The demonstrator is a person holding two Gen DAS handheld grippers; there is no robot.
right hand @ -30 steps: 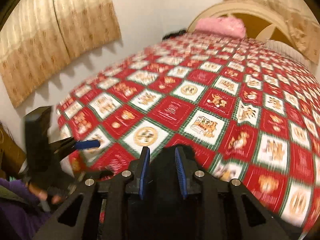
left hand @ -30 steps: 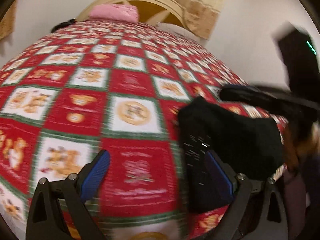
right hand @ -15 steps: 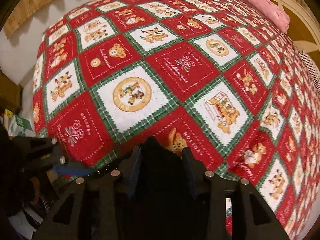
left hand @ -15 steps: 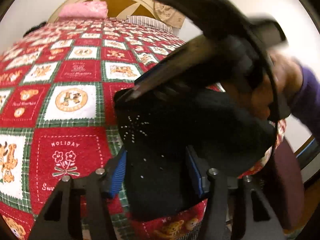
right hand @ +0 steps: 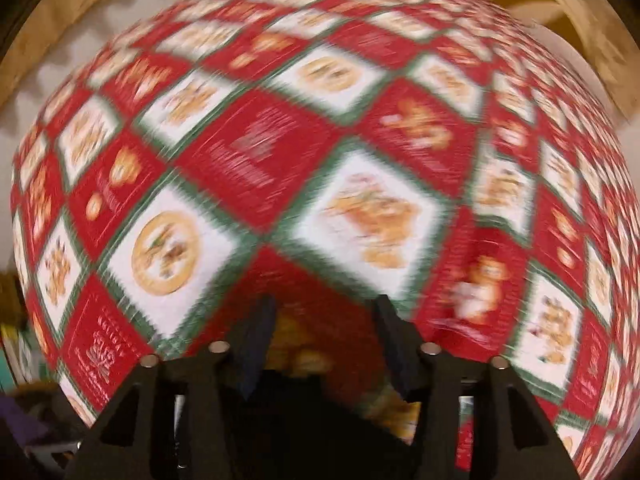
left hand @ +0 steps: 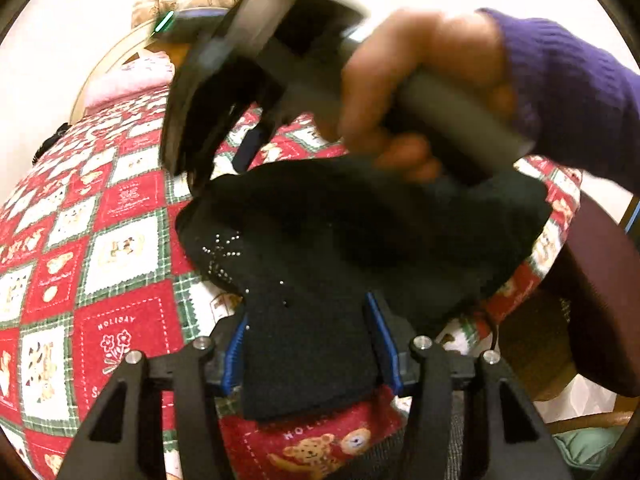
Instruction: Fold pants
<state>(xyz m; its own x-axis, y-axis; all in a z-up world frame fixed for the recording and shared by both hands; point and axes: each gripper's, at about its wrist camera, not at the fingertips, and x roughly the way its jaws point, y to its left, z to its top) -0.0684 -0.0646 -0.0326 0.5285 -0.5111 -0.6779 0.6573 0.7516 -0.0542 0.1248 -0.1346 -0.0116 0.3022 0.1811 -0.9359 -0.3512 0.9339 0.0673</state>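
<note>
**Pants gripped at the near edge of the bed — fold still to be finished**

The black pants (left hand: 360,240) lie bunched in a thick dark mound on the red, white and green holiday quilt (left hand: 120,208), close to the bed's near corner. The left gripper (left hand: 308,344) has closed onto a flap of the fabric: both blue pads press against a band of cloth that hangs through the jaws, so it has hold of the pants at about half its spread.

The right gripper (right hand: 320,336), seen in the left wrist view as a blurred dark tool in a hand (left hand: 424,92) with a purple sleeve (left hand: 568,92), sits above the far side of the mound. Its jaws have just been opening. In its own view they stand apart with only quilt (right hand: 248,168) between the tips; dark cloth shows low behind them, but no grip.

Judging from this, the pants are gathered, not flat — at least 1 tidy fold and smoothing remain. The pink pillow (left hand: 132,76) sits at the headboard.
</note>
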